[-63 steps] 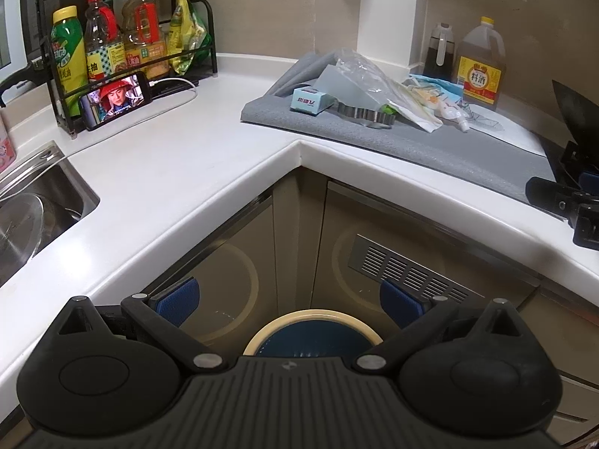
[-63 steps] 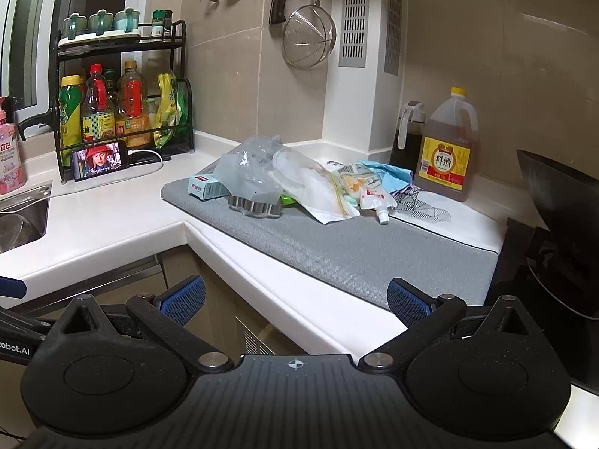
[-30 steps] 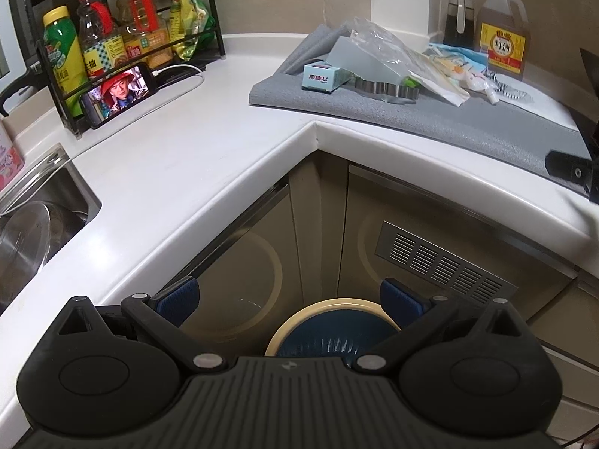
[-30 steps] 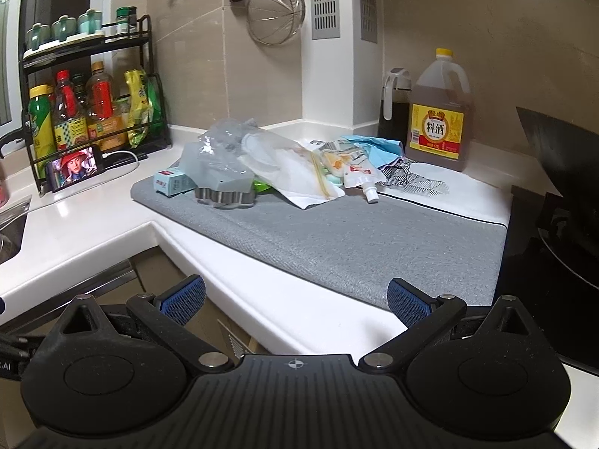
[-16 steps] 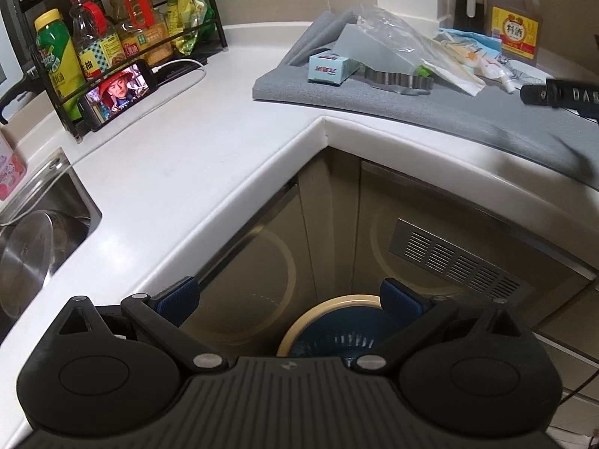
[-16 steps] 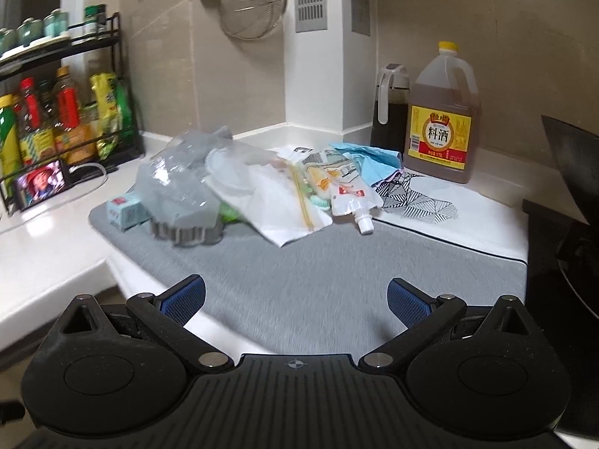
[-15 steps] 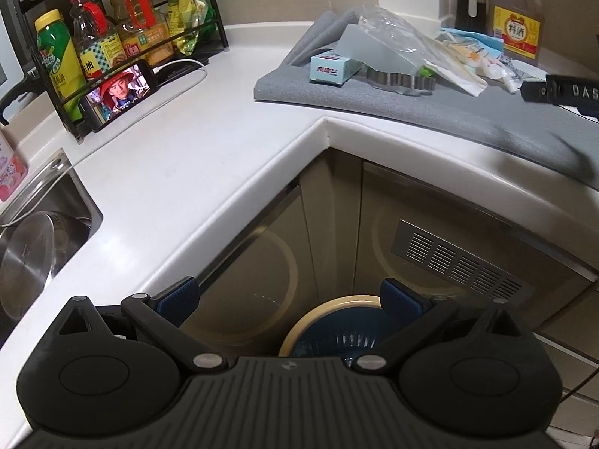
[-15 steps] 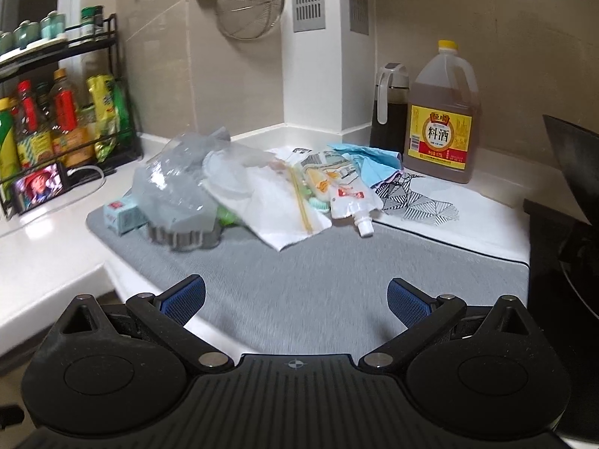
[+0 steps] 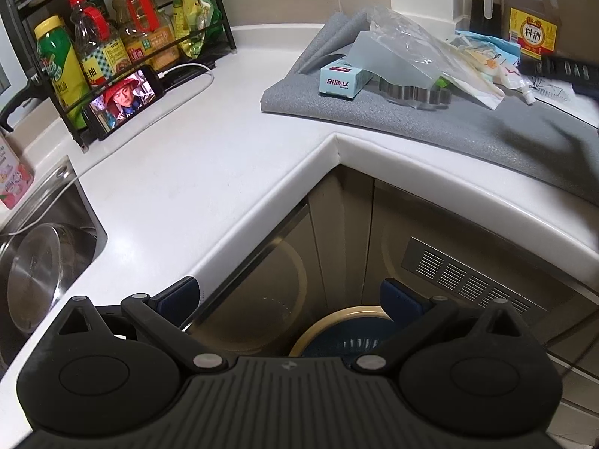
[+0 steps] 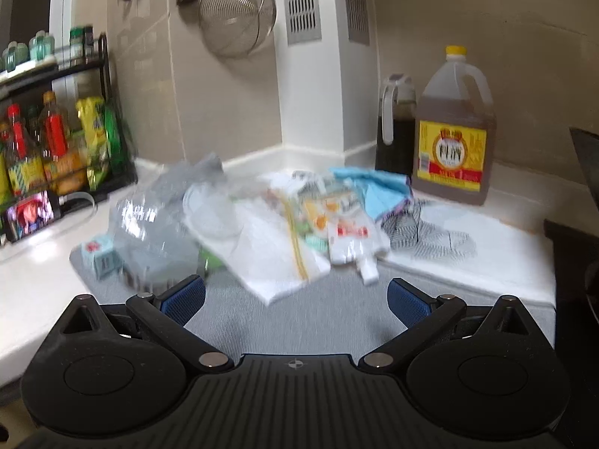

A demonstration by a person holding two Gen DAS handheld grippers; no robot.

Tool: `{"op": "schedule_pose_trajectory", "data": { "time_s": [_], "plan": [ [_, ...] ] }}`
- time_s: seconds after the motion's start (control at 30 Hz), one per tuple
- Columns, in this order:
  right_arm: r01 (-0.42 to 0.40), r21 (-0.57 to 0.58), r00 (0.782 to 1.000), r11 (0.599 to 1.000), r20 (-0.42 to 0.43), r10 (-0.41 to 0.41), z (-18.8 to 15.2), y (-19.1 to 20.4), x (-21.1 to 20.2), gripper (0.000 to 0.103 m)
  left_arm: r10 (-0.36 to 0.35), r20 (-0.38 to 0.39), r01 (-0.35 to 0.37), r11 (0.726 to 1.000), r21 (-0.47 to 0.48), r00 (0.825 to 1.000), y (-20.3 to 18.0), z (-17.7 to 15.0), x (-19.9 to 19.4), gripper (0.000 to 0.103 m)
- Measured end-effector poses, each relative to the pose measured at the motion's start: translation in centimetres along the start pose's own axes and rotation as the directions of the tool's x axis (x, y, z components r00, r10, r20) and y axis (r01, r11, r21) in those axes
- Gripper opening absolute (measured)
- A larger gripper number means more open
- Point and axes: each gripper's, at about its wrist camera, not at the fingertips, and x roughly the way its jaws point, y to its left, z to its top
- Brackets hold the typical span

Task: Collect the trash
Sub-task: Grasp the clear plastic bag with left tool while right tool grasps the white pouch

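Right tongs (image 10: 295,297) apart, nothing between them, low centre of the right wrist view over the grey mat (image 10: 318,321) on the bench. Left tongs (image 9: 288,297) also apart and empty, bottom centre of the left view, above the bin (image 9: 337,331) on the floor below the bench corner. Trash pile sits mid-frame on the mat: white zip bag (image 10: 273,250) nearest, spouted pouch (image 10: 355,239) to its right, crumpled clear bag (image 10: 157,217) and small box (image 10: 99,256) to the left, blurred. All looks light, limp and slippery; I'd pinch the zip bag's near corner. Cooking-wine jug (image 10: 453,146) upper right, not trash.
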Motion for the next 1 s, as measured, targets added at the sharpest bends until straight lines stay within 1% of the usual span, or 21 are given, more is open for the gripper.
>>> {"op": "schedule_pose_trajectory", "data": {
  "time_s": [0.07, 0.13, 0.23, 0.3, 0.37, 0.5, 0.57, 0.63, 0.7, 0.73, 0.8, 0.87, 0.93, 1.0],
  "plan": [
    [-0.017, 0.013, 1.0, 1.0, 0.023, 0.017, 0.8, -0.4, 1.1, 0.103, 0.012, 0.003, -0.012, 1.0, 0.005, 1.0, 0.0, 0.4, 0.0, 0.103],
    [-0.058, 0.019, 0.998, 0.998, 0.023, 0.058, 1.5, -0.6, 2.6, 0.103, 0.028, 0.012, -0.029, 1.0, 0.003, 1.0, 0.1, 0.8, -0.1, 0.103],
    [-0.126, 0.0, 0.992, 0.992, -0.029, 0.126, 2.0, -0.1, 5.3, 0.103, 0.05, 0.022, -0.049, 0.999, -0.003, 0.999, 0.5, 1.5, -0.2, 0.103],
    [-0.125, -0.004, 0.991, 0.992, -0.058, 0.125, 2.0, 0.3, 7.0, 0.103, 0.062, 0.025, -0.062, 0.998, -0.008, 0.998, 0.8, 1.9, -0.2, 0.103],
    [-0.123, 0.022, 0.99, 0.992, -0.068, 0.124, 1.8, 0.3, 8.1, 0.103, 0.075, 0.025, -0.074, 0.997, -0.012, 0.997, 1.1, 2.3, 0.0, 0.103],
    [-0.174, 0.143, 0.978, 0.974, -0.087, 0.187, 1.2, -0.8, 9.6, 0.103, 0.087, 0.021, -0.087, 0.996, -0.02, 0.996, 1.5, 3.3, 0.6, 0.103],
    [-0.133, 0.172, 0.982, 0.976, -0.114, 0.154, 1.2, -1.3, 9.9, 0.103, 0.075, 0.035, -0.074, 0.997, -0.02, 0.997, 1.3, 4.6, 0.8, 0.103],
    [-0.092, 0.177, 0.993, 0.98, -0.062, 0.104, 1.4, -2.0, 9.2, 0.103, 0.049, 0.066, -0.047, 0.999, -0.017, 0.997, 0.8, 6.4, 0.9, 0.103],
    [-0.017, 0.196, 1.0, 0.98, -0.021, 0.022, 1.7, -3.1, 8.8, 0.103, 0.026, 0.109, -0.025, 1.0, -0.006, 0.994, -0.2, 8.7, 0.9, 0.103],
    [0.02, 0.211, 1.0, 0.977, -0.012, -0.018, 1.8, -3.7, 8.8, 0.103, 0.017, 0.131, -0.017, 1.0, 0.0, 0.991, -0.8, 9.8, 1.1, 0.103],
    [0.08, 0.253, 0.997, 0.964, -0.024, -0.076, 1.8, -5.0, 9.3, 0.103, -0.006, 0.175, 0.002, 1.0, 0.023, 0.985, -2.2, 12.3, 1.7, 0.103],
    [0.108, 0.305, 0.994, 0.946, -0.055, -0.096, 1.7, -6.5, 10.0, 0.103, -0.039, 0.2, 0.03, 0.999, 0.044, 0.979, -3.6, 14.8, 2.6, 0.103],
    [0.128, 0.344, 0.991, 0.93, -0.079, -0.107, 1.5, -7.7, 10.7, 0.103, -0.081, 0.208, 0.072, 0.996, 0.052, 0.975, -4.8, 17.1, 4.0, 0.103],
    [0.143, 0.35, 0.989, 0.926, -0.098, -0.115, 1.3, -8.3, 11.2, 0.103, -0.112, 0.207, 0.101, 0.993, 0.06, 0.972, -6.1, 18.9, 5.3, 0.103]
  ]
}}
